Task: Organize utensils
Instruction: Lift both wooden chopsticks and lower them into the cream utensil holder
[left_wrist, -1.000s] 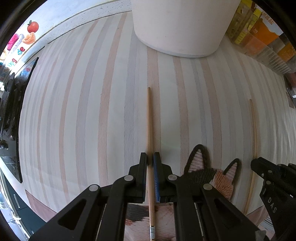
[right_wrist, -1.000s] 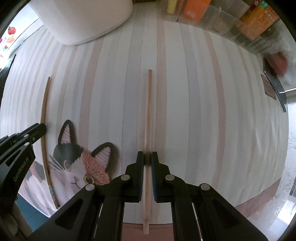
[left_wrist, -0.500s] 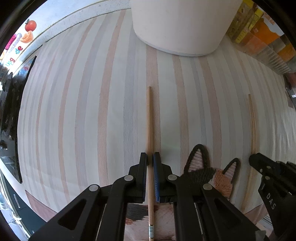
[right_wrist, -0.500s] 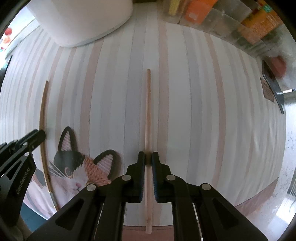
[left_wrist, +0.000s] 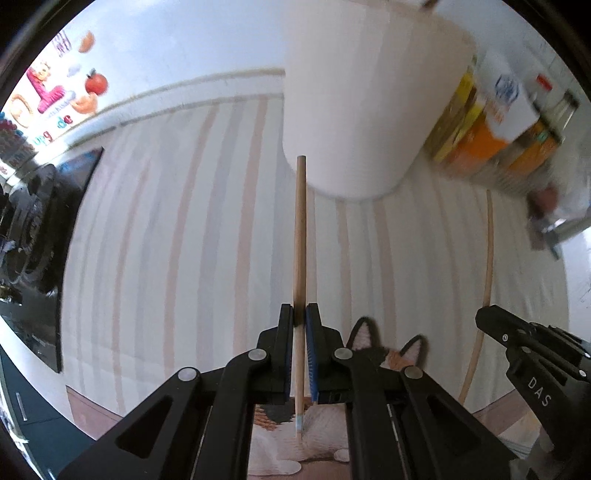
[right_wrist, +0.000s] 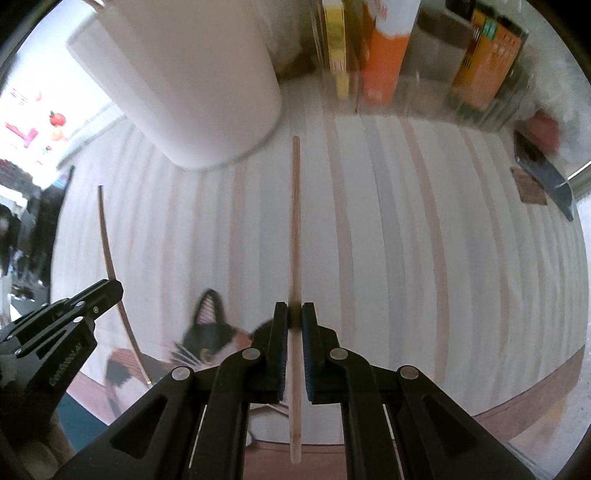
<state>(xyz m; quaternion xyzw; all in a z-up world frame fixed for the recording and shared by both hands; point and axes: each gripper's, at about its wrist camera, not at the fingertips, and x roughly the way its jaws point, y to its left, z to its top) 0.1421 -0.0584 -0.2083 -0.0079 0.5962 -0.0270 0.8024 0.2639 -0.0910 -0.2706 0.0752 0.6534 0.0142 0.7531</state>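
Note:
Each gripper holds one wooden chopstick above the striped placemat. My left gripper (left_wrist: 299, 316) is shut on a darker chopstick (left_wrist: 300, 236) whose far end points at the base of the tall white utensil holder (left_wrist: 362, 110). My right gripper (right_wrist: 294, 315) is shut on a paler chopstick (right_wrist: 294, 221) that points just right of the white holder (right_wrist: 192, 85). The right gripper (left_wrist: 532, 354) shows at the lower right of the left wrist view with its chopstick (left_wrist: 488, 251). The left gripper (right_wrist: 62, 325) and its chopstick (right_wrist: 110, 266) show at the lower left of the right wrist view.
The striped placemat (right_wrist: 406, 240) has a cat picture (right_wrist: 207, 343) at its near edge. Boxes and packets (right_wrist: 384, 51) in clear containers line the back. A dark knife-like object (right_wrist: 546, 181) lies at the right edge. A dark stove top (left_wrist: 37, 240) sits to the left.
Both grippers have risen from the placemat with their chopsticks and tilted forward, so the white holder, the wall and the boxes behind now show more fully.

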